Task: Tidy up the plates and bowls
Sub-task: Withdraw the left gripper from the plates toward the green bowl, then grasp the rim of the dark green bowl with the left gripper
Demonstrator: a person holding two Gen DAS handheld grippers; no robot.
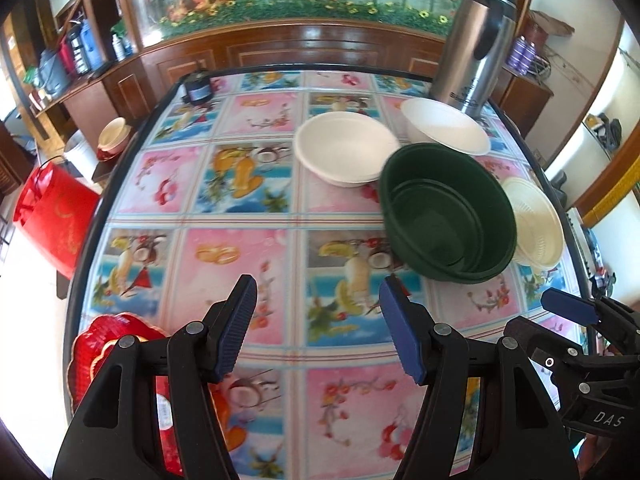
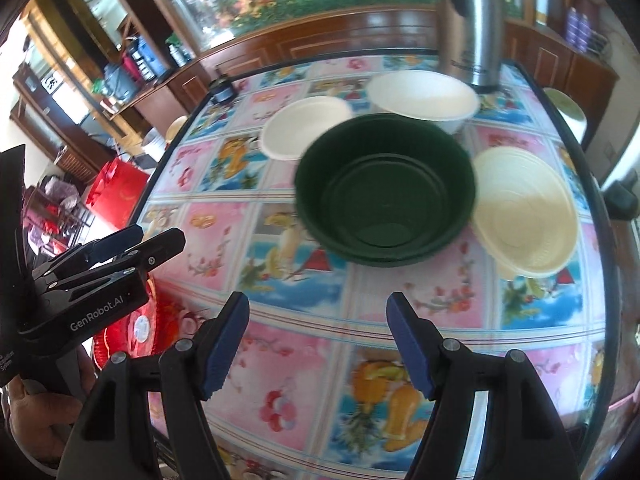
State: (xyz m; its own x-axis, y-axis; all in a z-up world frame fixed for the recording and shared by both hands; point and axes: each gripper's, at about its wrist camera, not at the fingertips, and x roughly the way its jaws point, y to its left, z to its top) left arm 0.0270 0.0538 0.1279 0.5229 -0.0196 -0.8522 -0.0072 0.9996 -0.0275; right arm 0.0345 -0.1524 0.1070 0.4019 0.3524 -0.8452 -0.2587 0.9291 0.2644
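Note:
A stack of dark green bowls (image 1: 448,212) (image 2: 386,190) stands on the table right of centre. A white shallow bowl (image 1: 346,154) (image 2: 306,128) sits behind it to the left, a deeper white bowl (image 1: 444,126) (image 2: 422,96) behind it, and cream ribbed bowls (image 1: 536,224) (image 2: 526,212) to its right. A red plate (image 1: 114,344) (image 2: 160,320) lies at the near left edge. My left gripper (image 1: 318,324) is open and empty above the table, near side of the green bowls. My right gripper (image 2: 318,336) is open and empty, also short of the green bowls.
A steel thermos (image 1: 476,44) (image 2: 472,24) stands at the back right. A small dark jar (image 1: 198,88) (image 2: 222,90) is at the back left corner. The table (image 1: 248,248) has a flowered cover. A red bag (image 1: 54,216) sits on the floor left.

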